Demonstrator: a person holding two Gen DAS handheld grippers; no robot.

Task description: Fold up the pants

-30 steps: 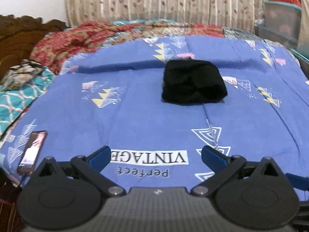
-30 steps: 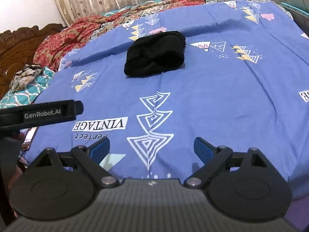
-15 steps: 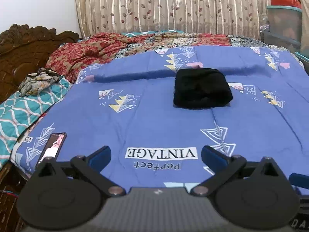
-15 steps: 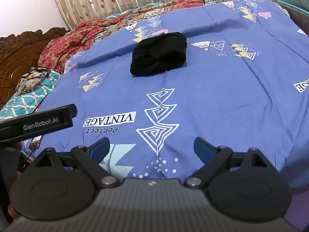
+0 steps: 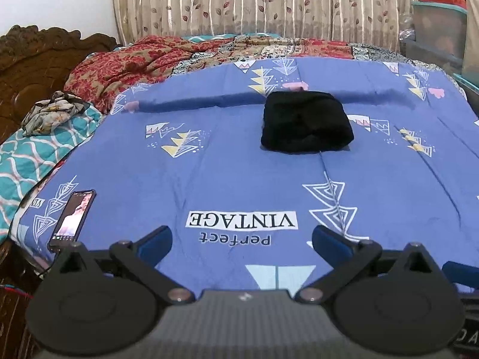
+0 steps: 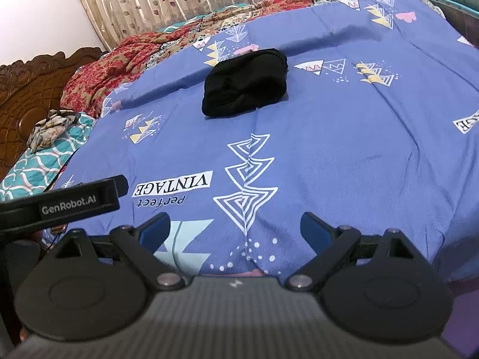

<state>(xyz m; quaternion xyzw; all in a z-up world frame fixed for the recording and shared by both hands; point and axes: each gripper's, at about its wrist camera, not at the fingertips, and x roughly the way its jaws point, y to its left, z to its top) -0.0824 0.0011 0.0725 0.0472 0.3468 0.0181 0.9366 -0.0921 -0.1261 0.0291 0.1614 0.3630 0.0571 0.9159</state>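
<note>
Lying pants (image 5: 307, 127) beyond left claw (image 5: 242, 237)

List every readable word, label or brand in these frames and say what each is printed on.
"Perfect VINTAGE": printed upside down on the blue bedsheet, at.
"GenRobot.AI": on the left gripper body, seen from the right wrist.
Cut-off "...AGE": sheet's right edge.
Phone screen: too small to read.

A home bedroom: a bed (image 5: 209, 164) with a carved wooden headboard (image 5: 39, 56), patterned bedsheet, leaf-print curtains (image 5: 269, 3) behind.
</note>
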